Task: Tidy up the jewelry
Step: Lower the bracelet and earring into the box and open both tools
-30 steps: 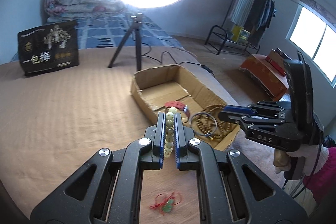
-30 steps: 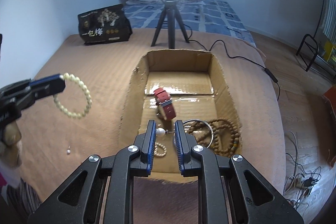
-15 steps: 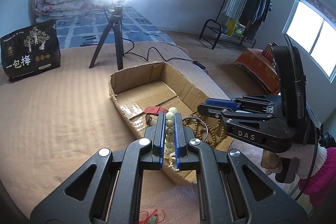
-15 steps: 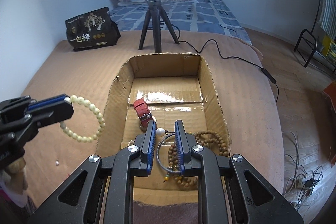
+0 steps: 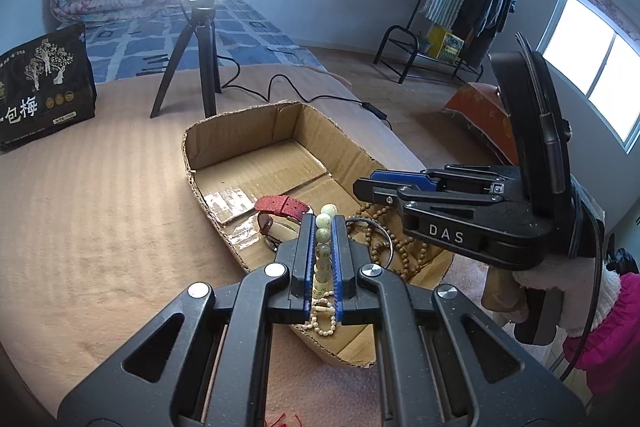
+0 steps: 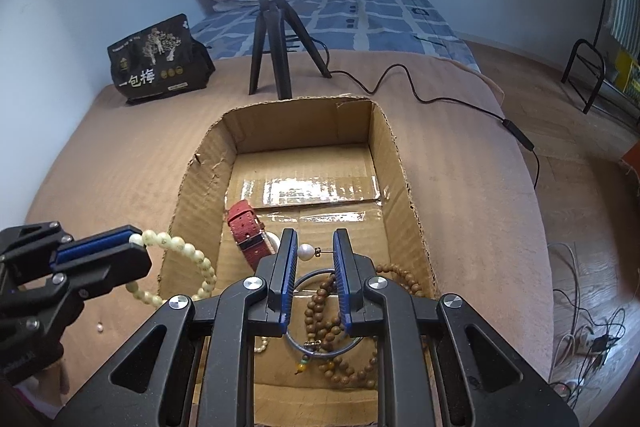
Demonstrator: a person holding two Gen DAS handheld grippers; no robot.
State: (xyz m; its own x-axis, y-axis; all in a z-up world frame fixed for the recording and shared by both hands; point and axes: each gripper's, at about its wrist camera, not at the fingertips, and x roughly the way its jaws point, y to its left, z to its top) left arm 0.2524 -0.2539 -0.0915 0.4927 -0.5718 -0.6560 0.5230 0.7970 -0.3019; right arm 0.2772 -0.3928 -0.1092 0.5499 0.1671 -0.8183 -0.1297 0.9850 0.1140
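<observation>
Two pieces are being held over the box, ready to be dropped in.

A pale bead bracelet (image 5: 323, 247) is being gripped by the nearly closed jaws of the left gripper (image 5: 323, 227), its loop hanging beside the box's (image 6: 400, 163) left wall in the right wrist view. A pearl earring (image 6: 306, 251) is being pinched across pearl and post by the narrowly parted jaws of the right gripper (image 6: 314, 247), above the box's near end. Below, a red watch (image 6: 248, 233), a metal bangle (image 6: 320, 343) and brown beads (image 6: 352, 371) are lying in the box, which is sitting on the bed (image 6: 120, 163). If released now, the bracelet is judged likely to be caught on the wall or spilled outside; the tiny earring could be lost among the beads.
</observation>
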